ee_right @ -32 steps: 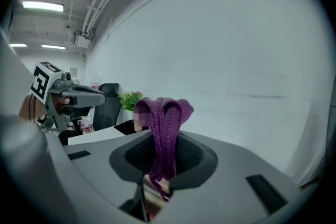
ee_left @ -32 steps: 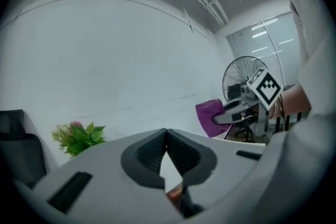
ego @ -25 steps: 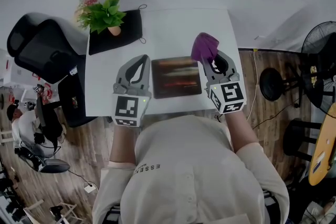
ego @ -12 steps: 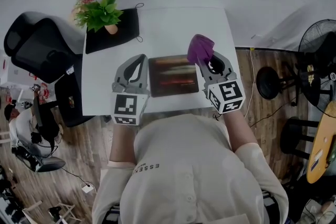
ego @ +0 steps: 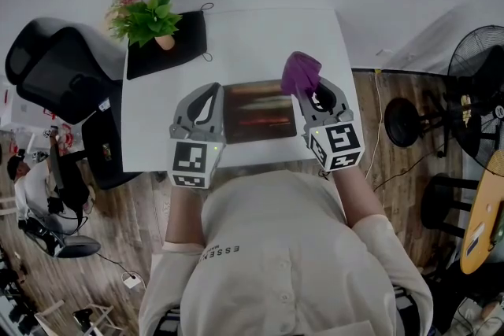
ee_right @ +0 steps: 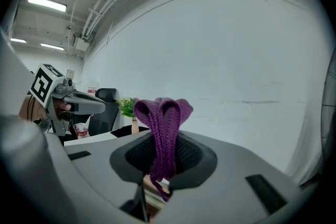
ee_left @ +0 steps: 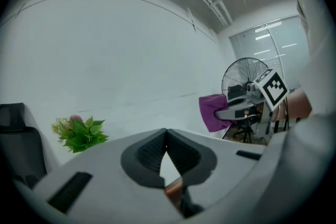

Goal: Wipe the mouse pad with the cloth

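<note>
On the table (ego: 252, 35) the pad (ego: 260, 112) lies between the left gripper (ego: 211, 90), clenched empty at its 9 o'clock edge, and the right gripper (ego: 315, 98), pinching the cloth (ego: 301, 73) bunched upright at its 2 o'clock corner, so the wiping itself seems left to do.

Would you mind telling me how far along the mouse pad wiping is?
Done: the purple cloth is gripped in the right gripper. In hand: it sits at the far right corner of the mouse pad; the left gripper, shut and empty, waits by the pad's left edge. Left: wiping across the pad itself.
</note>
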`<move>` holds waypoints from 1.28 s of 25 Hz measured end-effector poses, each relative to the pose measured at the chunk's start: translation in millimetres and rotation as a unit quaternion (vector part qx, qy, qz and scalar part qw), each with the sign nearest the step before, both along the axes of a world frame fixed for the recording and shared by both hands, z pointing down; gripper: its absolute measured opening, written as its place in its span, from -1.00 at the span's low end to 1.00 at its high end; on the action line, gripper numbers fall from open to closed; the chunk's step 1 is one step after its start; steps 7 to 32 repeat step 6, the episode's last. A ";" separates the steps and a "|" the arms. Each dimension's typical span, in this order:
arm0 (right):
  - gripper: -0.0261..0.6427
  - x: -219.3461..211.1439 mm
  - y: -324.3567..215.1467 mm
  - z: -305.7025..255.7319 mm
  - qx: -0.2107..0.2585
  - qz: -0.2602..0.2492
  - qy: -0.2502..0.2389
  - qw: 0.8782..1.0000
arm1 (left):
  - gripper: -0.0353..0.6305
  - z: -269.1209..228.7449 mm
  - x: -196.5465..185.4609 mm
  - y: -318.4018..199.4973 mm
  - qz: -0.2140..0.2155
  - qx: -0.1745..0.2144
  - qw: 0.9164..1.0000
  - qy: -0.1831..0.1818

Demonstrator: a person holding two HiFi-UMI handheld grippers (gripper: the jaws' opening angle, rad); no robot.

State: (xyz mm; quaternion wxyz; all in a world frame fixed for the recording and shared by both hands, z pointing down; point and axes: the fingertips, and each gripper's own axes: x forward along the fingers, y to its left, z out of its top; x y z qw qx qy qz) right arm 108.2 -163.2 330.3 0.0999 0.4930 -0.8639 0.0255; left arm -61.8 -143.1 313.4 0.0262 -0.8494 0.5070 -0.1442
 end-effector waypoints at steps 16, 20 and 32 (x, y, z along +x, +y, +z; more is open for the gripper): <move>-0.67 2.1 0.9 1.9 -0.002 0.008 -0.010 1.000 | -0.89 -4.3 -5.7 -2.1 -0.009 0.003 1.000 -0.003; -0.67 2.1 0.9 1.9 -0.002 0.008 -0.010 1.000 | -0.89 -4.3 -5.7 -2.1 -0.009 0.003 1.000 -0.003; -0.67 2.1 0.9 1.9 -0.002 0.008 -0.010 1.000 | -0.89 -4.3 -5.7 -2.1 -0.009 0.003 1.000 -0.003</move>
